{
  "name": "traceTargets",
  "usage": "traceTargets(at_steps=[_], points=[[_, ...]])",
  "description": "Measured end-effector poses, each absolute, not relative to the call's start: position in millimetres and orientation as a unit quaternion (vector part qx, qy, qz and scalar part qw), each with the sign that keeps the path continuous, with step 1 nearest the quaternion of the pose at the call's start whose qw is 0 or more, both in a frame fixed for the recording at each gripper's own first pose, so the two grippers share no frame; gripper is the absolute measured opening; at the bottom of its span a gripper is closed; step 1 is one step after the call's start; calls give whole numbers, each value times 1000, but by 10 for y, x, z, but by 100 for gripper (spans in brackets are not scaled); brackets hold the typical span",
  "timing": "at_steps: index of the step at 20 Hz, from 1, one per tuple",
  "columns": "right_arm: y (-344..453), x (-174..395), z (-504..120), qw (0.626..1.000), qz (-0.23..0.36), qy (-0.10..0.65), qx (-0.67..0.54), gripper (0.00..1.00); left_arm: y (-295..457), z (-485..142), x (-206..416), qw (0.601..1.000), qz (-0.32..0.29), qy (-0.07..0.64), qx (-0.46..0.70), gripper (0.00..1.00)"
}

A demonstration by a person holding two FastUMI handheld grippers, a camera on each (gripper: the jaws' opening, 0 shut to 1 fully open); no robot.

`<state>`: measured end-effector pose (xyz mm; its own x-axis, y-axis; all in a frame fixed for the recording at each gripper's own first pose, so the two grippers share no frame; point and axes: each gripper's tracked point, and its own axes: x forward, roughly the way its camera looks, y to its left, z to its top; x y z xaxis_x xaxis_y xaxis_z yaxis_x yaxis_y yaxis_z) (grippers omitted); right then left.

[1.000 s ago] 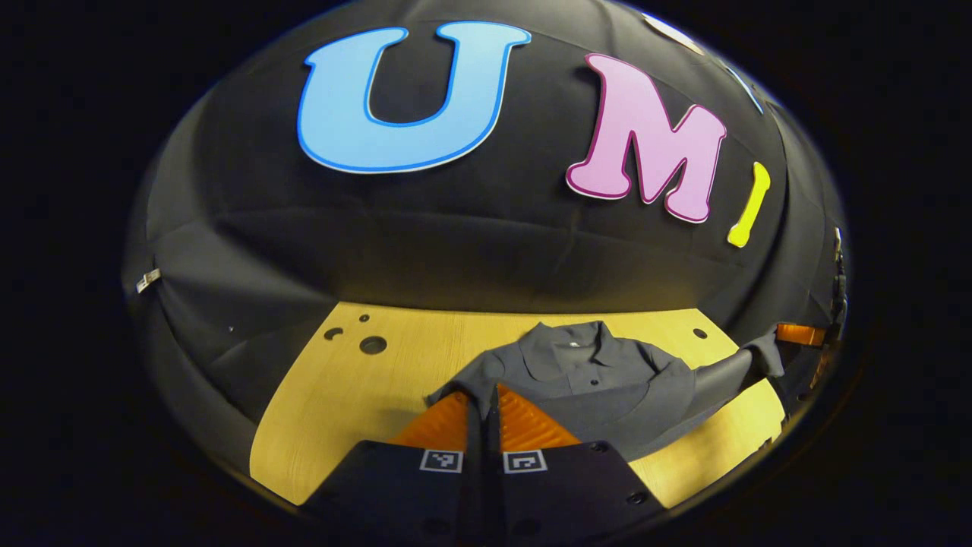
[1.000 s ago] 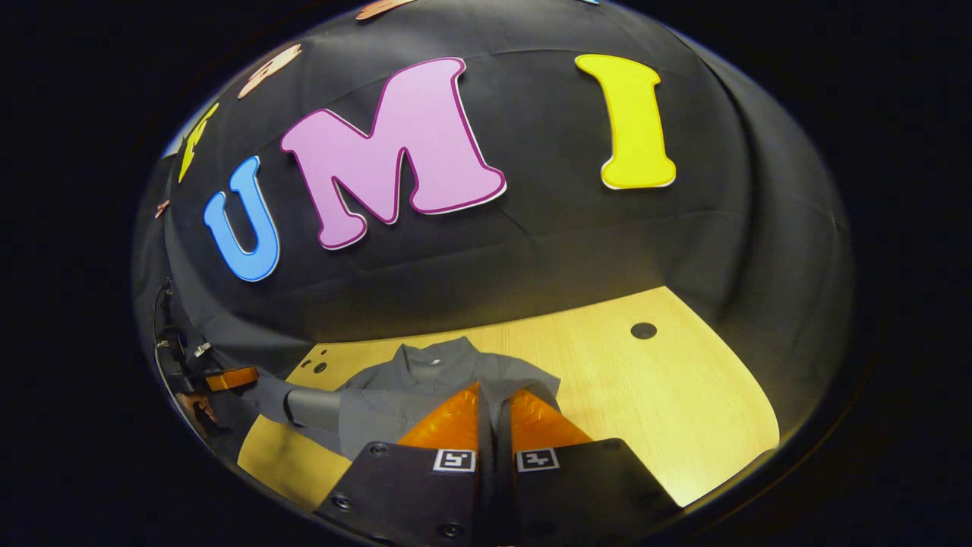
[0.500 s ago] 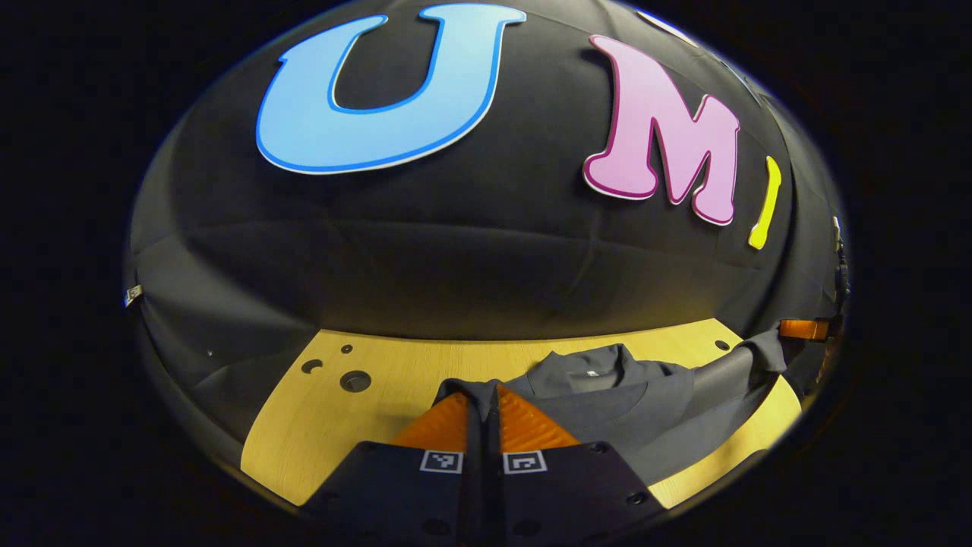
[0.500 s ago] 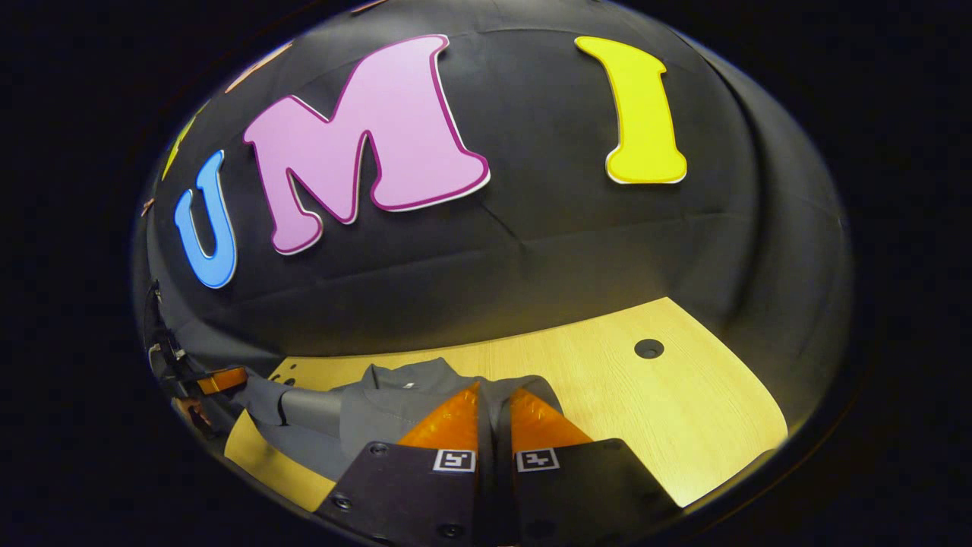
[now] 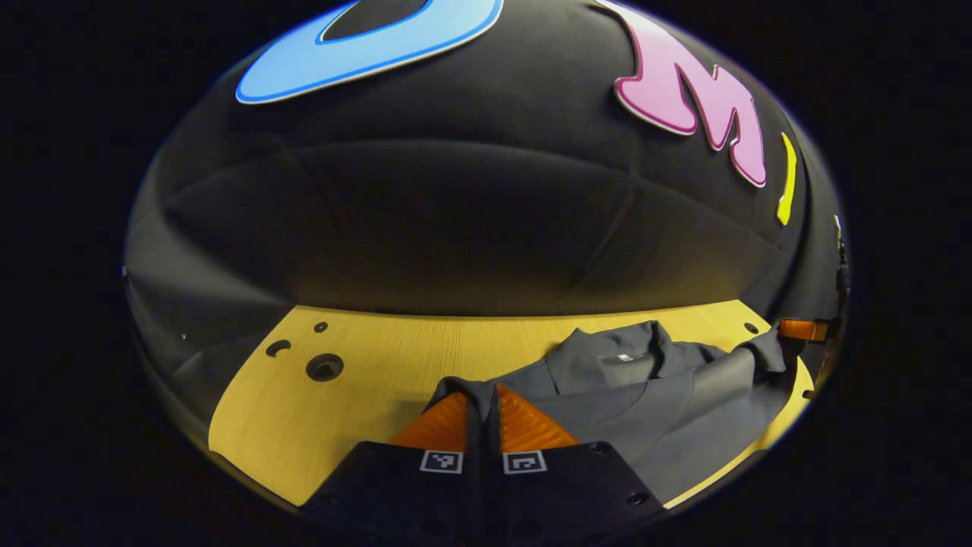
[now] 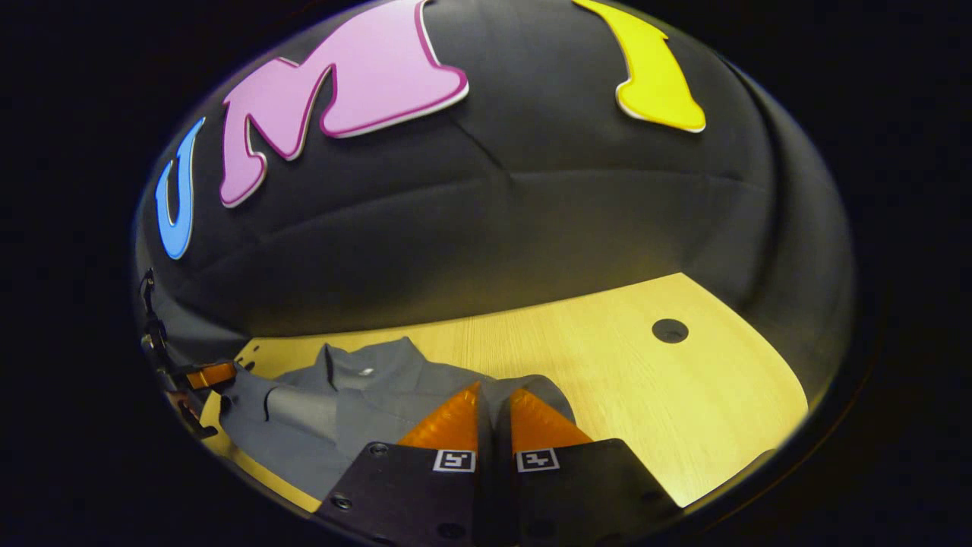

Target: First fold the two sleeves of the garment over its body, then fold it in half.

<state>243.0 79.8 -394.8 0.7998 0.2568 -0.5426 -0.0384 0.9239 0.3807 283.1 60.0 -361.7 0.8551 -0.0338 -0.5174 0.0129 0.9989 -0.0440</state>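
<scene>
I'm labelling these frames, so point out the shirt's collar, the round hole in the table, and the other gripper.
collar (image 5: pixel 619 357), left gripper view, on its inner neckband.
round hole (image 6: pixel 670 330), right gripper view, on its centre.
left gripper (image 6: pixel 209 374), right gripper view, on its fingers.

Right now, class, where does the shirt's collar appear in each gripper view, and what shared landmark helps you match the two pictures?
Left gripper view: the collar sits right of centre, low, beyond the left gripper.
Right gripper view: the collar sits left of centre, low, beyond the right gripper.
Shared landmark: the wooden table under the shirt.
</scene>
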Motion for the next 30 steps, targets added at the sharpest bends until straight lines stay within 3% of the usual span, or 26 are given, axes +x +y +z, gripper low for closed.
traceTargets(at_steps=[13,18,19,20,22,24,27,30], points=[[1024,2529,-4653,915,104,361,145,6,714,-4327,2797,944,21,329,-24,5],[953,2491,-4611,908,93,376,160,19,682,-4239,2784,944,19,328,-18,15],[923,2481,-4576,908,91,376,159,33,665,-4200,2772,945,16,326,-20,17],[915,2459,-4517,908,93,375,159,48,649,-4166,2770,945,12,325,-22,25],[893,2421,-4379,912,97,368,152,78,582,-4061,2738,947,2,319,-27,61],[884,2374,-4255,915,101,363,146,85,542,-3992,2667,948,-5,316,-24,97],[868,2292,-4003,919,108,351,145,97,479,-3814,2546,951,-12,309,-13,98],[850,2137,-3710,922,112,339,153,99,394,-3596,2370,952,-23,304,-8,98]])
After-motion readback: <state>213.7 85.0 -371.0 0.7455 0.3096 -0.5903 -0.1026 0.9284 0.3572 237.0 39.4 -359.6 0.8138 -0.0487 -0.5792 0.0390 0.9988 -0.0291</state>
